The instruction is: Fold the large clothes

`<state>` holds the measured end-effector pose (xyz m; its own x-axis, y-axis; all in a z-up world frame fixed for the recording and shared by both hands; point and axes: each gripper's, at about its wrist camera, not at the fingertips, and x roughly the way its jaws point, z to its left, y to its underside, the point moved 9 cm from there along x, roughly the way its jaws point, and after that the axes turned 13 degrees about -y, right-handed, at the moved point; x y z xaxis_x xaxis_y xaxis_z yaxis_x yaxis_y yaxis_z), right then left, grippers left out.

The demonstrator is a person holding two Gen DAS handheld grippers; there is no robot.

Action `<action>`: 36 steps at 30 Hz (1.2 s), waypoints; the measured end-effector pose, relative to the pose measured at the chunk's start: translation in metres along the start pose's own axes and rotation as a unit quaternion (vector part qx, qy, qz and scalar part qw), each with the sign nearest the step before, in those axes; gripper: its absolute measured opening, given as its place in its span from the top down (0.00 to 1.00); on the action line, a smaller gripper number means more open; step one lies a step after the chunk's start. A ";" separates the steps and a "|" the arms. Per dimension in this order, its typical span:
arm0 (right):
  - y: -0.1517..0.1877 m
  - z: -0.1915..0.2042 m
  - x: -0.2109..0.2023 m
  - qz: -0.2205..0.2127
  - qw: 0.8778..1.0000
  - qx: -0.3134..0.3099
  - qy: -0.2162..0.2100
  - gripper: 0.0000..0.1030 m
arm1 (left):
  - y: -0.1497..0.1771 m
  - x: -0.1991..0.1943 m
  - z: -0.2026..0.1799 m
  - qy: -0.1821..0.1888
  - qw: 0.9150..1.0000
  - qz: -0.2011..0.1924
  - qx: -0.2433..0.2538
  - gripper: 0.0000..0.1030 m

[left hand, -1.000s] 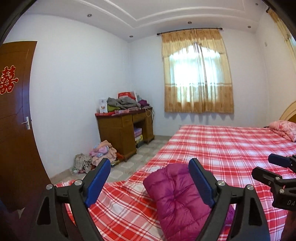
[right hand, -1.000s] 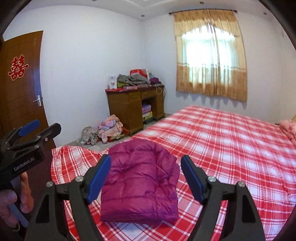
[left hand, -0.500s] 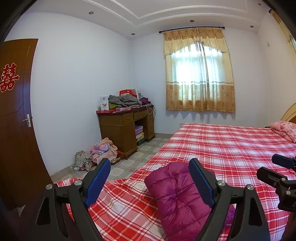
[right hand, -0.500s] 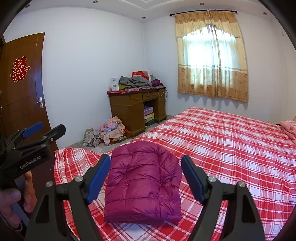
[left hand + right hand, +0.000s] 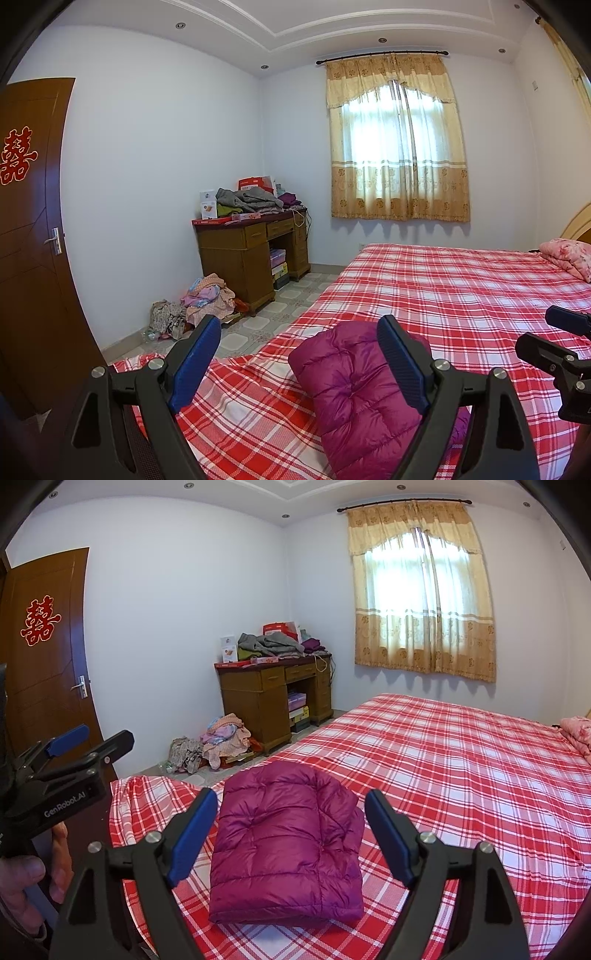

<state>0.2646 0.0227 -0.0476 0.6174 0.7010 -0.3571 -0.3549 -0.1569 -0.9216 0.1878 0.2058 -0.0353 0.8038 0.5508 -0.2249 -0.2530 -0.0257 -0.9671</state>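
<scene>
Because the purple puffer jacket (image 5: 286, 843) lying folded on the red plaid bed (image 5: 461, 775) looks light, soft, springy and slick, both the left gripper (image 5: 295, 363) and right gripper (image 5: 291, 836), fingers apart and empty, should pinch a thick folded edge.

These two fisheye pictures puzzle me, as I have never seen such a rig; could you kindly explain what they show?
A person holds a two-finger gripper in each hand, and each carries a camera looking along its fingers. One picture comes from the left gripper, the other from the right gripper. Both stand open and hold nothing. On the red checked bed lies a purple padded jacket, already folded into a neat bundle. In the right view you also see the left gripper from the side, with the person's hand below it.
</scene>
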 end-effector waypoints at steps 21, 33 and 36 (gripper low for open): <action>0.000 -0.001 -0.001 0.000 1.000 0.001 0.000 0.18 | 0.008 0.007 -0.003 -0.004 1.000 0.005 0.007 0.16; 0.000 0.000 -0.002 -0.002 1.000 0.000 0.001 0.18 | 0.006 0.005 -0.005 0.004 1.000 0.004 0.008 0.15; -0.001 0.002 -0.001 -0.004 1.000 0.000 0.002 0.17 | 0.005 0.004 -0.006 0.006 1.000 0.003 0.007 0.15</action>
<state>0.2630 0.0232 -0.0456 0.6228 0.6995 -0.3505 -0.3498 -0.1518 -0.9244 0.1930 0.2032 -0.0420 0.8087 0.5408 -0.2315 -0.2649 -0.0167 -0.9641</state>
